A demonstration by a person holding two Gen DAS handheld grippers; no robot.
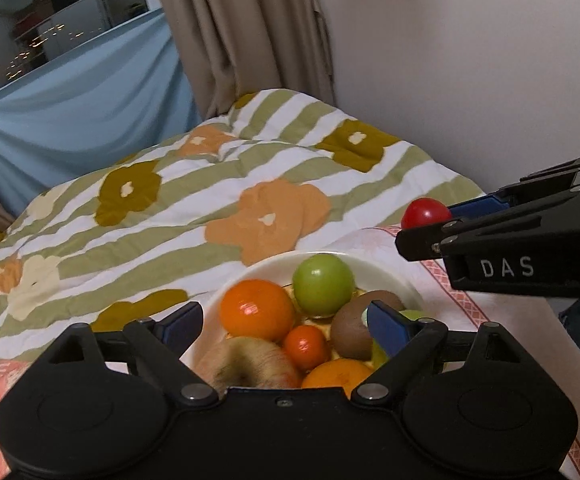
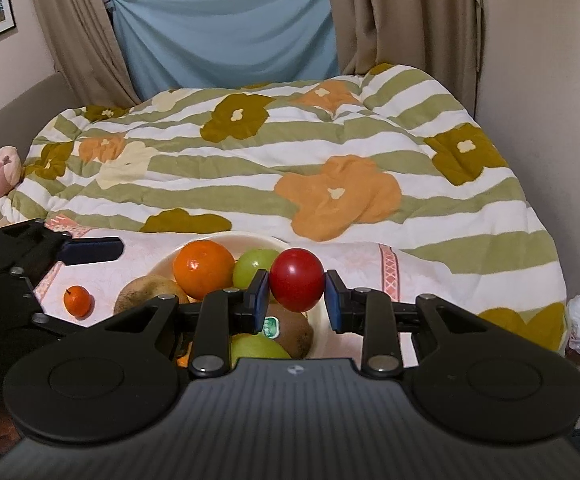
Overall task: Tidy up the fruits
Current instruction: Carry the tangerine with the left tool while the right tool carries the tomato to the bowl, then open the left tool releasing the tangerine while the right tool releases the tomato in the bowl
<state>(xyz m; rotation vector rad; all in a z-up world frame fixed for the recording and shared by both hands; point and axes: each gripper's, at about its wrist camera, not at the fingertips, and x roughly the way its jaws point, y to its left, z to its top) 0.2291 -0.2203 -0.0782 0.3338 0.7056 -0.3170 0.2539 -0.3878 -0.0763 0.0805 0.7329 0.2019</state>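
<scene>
1. The right gripper (image 2: 297, 294) holds a red fruit (image 2: 297, 279) between its jaws, clamped at 3 and 9 o'clock on its sides. It hangs above the bowl (image 2: 162, 266), over the rim at about 3 o'clock.
2. The left gripper (image 1: 286, 322) has its jaws wide and nothing between the pads; it hovers over the bowl's near side.
3. The bowl sits on a pink cloth (image 2: 350, 258) at the bed's near edge and already holds an orange (image 2: 203, 268), a green fruit (image 2: 252, 268), a kiwi (image 2: 292, 332) and more.
4. To do this well, I would carry the red fruit toward the bowl's centre, lower it into a gap rather than onto a round top, and only then loosen the grip, so it cannot roll off.
5. A small orange fruit (image 2: 78, 301) lies on the cloth at 9 o'clock of the bowl, apparently unsorted.
6. Hard to tell: the bowl's near half hides behind both grippers, so free space there is unclear. The left view shows a blurred apple (image 1: 246, 364).
</scene>
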